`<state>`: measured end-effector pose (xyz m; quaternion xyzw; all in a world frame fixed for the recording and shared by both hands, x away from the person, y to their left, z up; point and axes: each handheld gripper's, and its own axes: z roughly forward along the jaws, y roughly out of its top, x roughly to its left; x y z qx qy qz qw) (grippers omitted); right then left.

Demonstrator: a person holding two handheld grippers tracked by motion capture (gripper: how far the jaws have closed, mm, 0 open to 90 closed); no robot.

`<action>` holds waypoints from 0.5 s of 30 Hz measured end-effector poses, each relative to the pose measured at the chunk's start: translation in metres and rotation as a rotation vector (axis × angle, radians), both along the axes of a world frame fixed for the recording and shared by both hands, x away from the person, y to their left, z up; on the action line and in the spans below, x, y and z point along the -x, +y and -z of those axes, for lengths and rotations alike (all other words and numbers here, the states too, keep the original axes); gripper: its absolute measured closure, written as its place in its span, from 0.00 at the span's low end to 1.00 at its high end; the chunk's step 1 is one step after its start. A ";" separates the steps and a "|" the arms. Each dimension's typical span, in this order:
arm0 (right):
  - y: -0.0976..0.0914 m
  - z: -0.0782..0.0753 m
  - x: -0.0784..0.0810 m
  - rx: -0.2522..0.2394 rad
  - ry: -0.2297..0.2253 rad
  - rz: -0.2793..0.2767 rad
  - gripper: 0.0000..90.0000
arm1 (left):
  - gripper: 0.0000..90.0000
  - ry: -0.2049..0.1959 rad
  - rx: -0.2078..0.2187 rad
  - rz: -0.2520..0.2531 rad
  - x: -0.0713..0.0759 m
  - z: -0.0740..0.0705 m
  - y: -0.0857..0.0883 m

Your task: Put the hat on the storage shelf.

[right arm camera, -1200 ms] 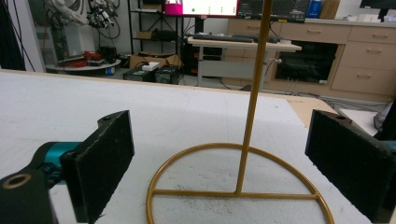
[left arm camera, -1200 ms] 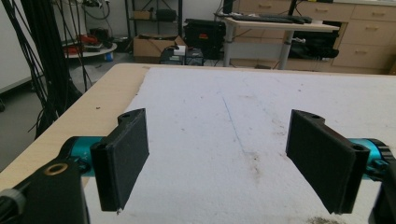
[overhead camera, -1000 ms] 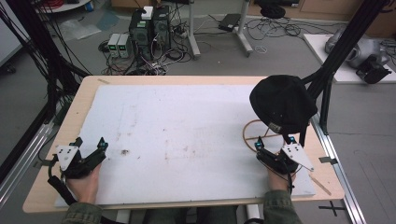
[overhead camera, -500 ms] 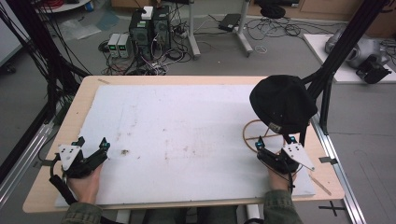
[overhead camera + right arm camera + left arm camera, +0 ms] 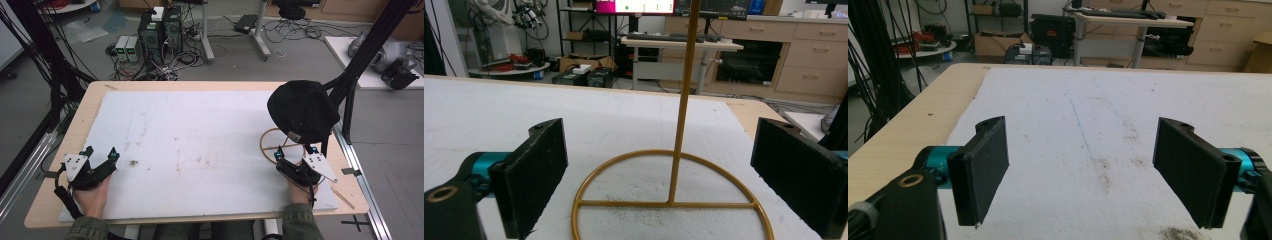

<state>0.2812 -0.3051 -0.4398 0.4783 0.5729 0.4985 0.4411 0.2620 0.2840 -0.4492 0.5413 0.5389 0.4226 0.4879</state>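
Note:
A black cap (image 5: 301, 111) sits on top of a gold wire stand (image 5: 278, 145) at the right side of the white foam board (image 5: 200, 140). In the right gripper view the stand's upright rod (image 5: 685, 95) rises from a ring base (image 5: 671, 200) just ahead of the jaws. My right gripper (image 5: 294, 151) rests near the front right of the board, open and empty, a short way in front of the stand. My left gripper (image 5: 101, 153) rests at the front left, open, with nothing between its pads (image 5: 982, 170).
The board lies on a wooden table (image 5: 75, 130). A small dark smudge (image 5: 134, 162) marks the board right of the left gripper. A black frame post (image 5: 365, 50) rises beside the cap. Computers and cables (image 5: 160, 35) sit on the floor behind the table.

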 end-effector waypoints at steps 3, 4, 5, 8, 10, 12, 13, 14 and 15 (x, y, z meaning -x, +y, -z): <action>0.000 0.000 0.000 0.002 0.001 0.001 0.08 | 0.25 0.001 0.002 0.002 0.000 0.000 0.000; 0.000 0.000 0.000 0.000 0.002 0.001 0.08 | 0.25 0.001 0.003 0.002 0.000 0.000 0.000; 0.000 0.000 0.000 -0.001 0.002 0.001 0.08 | 0.25 0.002 0.005 0.003 0.000 0.000 0.001; 0.001 0.000 0.000 -0.001 0.004 -0.002 0.08 | 0.25 0.001 0.005 0.004 0.000 0.000 0.001; 0.000 0.000 -0.001 0.008 -0.001 -0.002 0.08 | 0.25 0.003 0.003 0.005 -0.001 0.000 0.000; 0.001 0.000 -0.001 0.004 0.005 -0.003 0.08 | 0.25 0.006 0.005 0.006 -0.001 0.000 0.001; 0.001 0.000 -0.001 0.002 0.005 -0.005 0.08 | 0.25 0.007 0.005 0.006 -0.001 0.000 0.001; 0.001 0.001 -0.001 0.002 0.006 -0.005 0.08 | 0.25 0.009 0.004 0.007 -0.001 0.000 0.001; 0.001 0.001 -0.001 -0.005 0.009 -0.007 0.08 | 0.25 0.012 0.003 0.009 -0.001 0.000 0.001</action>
